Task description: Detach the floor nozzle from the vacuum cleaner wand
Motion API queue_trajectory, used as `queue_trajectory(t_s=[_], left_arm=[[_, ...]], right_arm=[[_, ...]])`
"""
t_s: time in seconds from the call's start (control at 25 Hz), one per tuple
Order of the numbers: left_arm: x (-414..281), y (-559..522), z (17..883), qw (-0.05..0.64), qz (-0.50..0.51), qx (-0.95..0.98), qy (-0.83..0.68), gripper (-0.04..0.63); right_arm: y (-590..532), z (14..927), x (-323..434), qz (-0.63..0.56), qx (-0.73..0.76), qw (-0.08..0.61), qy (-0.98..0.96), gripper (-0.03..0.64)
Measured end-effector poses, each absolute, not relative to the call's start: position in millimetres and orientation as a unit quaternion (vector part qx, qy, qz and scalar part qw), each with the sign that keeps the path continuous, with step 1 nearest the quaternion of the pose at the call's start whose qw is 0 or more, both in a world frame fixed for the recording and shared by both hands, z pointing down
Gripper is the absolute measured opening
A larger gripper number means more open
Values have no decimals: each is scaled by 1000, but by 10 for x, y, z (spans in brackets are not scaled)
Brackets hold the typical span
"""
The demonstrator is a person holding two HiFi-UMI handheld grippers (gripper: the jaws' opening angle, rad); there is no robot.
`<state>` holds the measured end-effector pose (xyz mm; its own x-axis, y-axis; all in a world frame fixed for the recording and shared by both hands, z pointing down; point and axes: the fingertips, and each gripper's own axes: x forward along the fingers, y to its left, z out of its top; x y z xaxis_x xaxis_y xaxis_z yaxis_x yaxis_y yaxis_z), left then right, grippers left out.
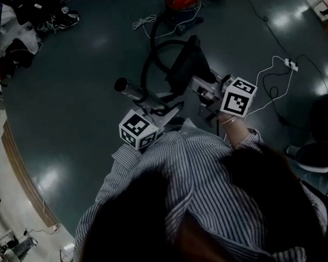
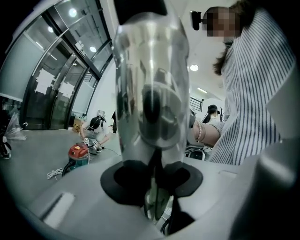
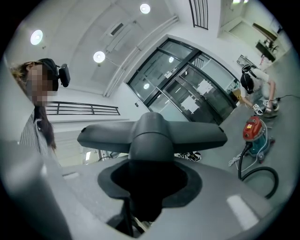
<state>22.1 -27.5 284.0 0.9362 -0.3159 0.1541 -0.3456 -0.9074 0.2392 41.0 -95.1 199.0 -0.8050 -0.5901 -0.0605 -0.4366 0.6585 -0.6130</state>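
In the middle of the head view, the left gripper (image 1: 152, 104) has its fingers clamped on the shiny wand (image 1: 129, 89). The long axis of the wand points to the upper left, and its open end is free. Just to the right, the fingers of the right gripper (image 1: 205, 85) hold the dark floor nozzle (image 1: 186, 62) by its neck. In the right gripper view its bar lies across the frame.

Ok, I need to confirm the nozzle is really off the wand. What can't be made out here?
1. Neck end of the nozzle: right gripper view, sunk into the right gripper; head view, too dark.
2. Far end of the wand: left gripper view, cut off by the top edge.
3. Where the hose ends: head view, lost behind the dark nozzle.
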Motion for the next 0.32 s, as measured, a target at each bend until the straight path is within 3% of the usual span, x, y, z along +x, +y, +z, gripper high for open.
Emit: queue_trajectory(t_s=[0.32], left_arm=[[115, -71, 2703, 134, 63, 976, -160, 127]], right_arm=[[-746, 1831, 273, -295, -284, 126, 904, 137]])
